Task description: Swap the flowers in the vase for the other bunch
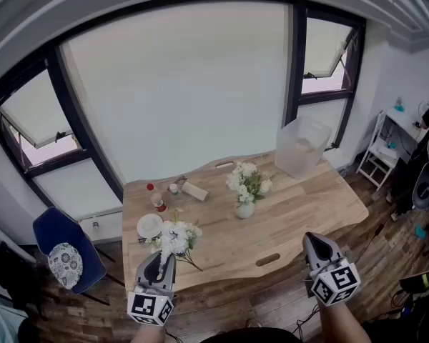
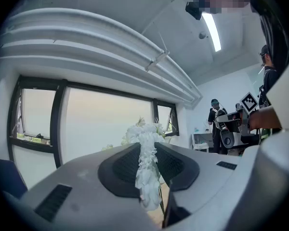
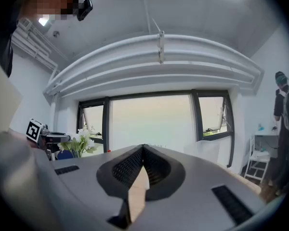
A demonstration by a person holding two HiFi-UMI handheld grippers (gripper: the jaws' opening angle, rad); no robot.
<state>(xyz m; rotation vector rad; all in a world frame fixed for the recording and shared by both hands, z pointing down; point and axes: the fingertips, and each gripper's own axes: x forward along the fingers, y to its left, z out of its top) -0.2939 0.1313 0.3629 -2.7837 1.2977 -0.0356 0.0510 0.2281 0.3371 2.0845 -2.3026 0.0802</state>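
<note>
Flowers in a loose white bunch (image 1: pixel 177 239) are pinched in the left hand-held gripper (image 1: pixel 163 261) over the tabletop's (image 1: pixel 300 213) near-left edge, well apart from the filled vase (image 1: pixel 245 209) mid-table, while the right hand-held gripper (image 1: pixel 316 243) is closed, empty.

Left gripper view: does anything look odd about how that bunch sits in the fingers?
Yes. The left gripper is clamped on the white bunch at its blossoms, not its stems, so petals are squeezed between the fingers. Nothing on the table looks spilled.
</note>
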